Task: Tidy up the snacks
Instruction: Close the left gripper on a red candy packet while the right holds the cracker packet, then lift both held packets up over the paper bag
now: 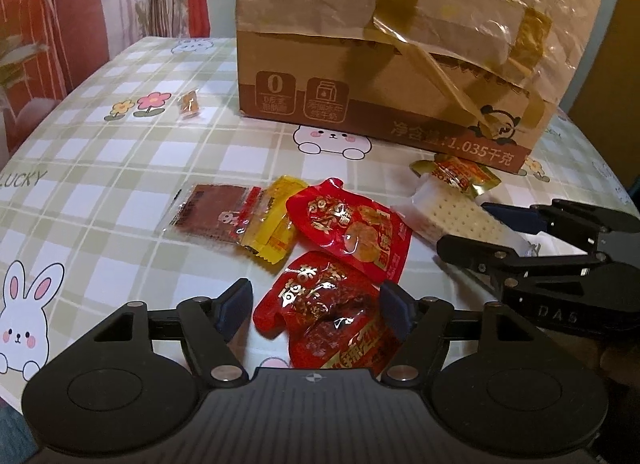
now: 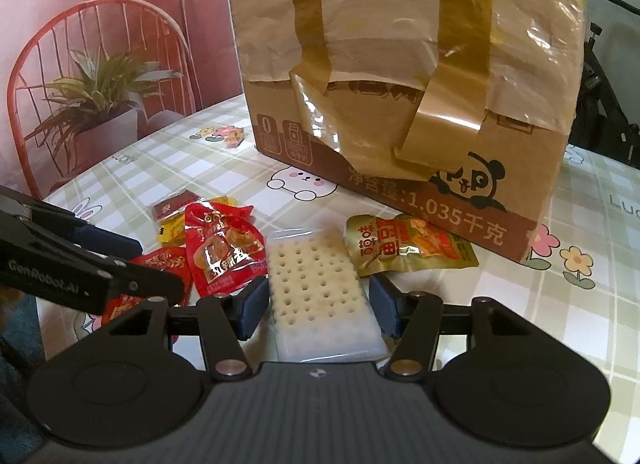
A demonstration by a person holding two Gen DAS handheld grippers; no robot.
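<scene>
Left tongs [image 1: 316, 306]: jaws apart, straddling the nearer red packet [image 1: 328, 314], pads on either side and apparently not pressing yet; judged a pre-grasp, the spread set to take the packet across its width. Right tongs [image 2: 316, 304]: jaws apart as well, one on each side of the cracker pack [image 2: 320, 288], which lies lengthwise between them; whether the pads touch the wrapper cannot be told. Both tools come in low over the near edge of the table [image 1: 120, 168], likely so the flat packets can be pinched from the sides. Outward: a second red packet [image 1: 352, 232] just beyond the first and overlapping a yellow packet [image 1: 276, 224], which lies partly on a clear-wrapped dark bar [image 1: 212, 216]. A gold packet [image 2: 412, 244] lies at the far end of the crackers, just before the cardboard box [image 1: 400, 44]. The box stands toward the far edge, taped across the side facing the cameras, its top out of view; probably where the snacks go. One small sweet [image 1: 190, 104] lies alone toward the far left corner, well apart.
</scene>
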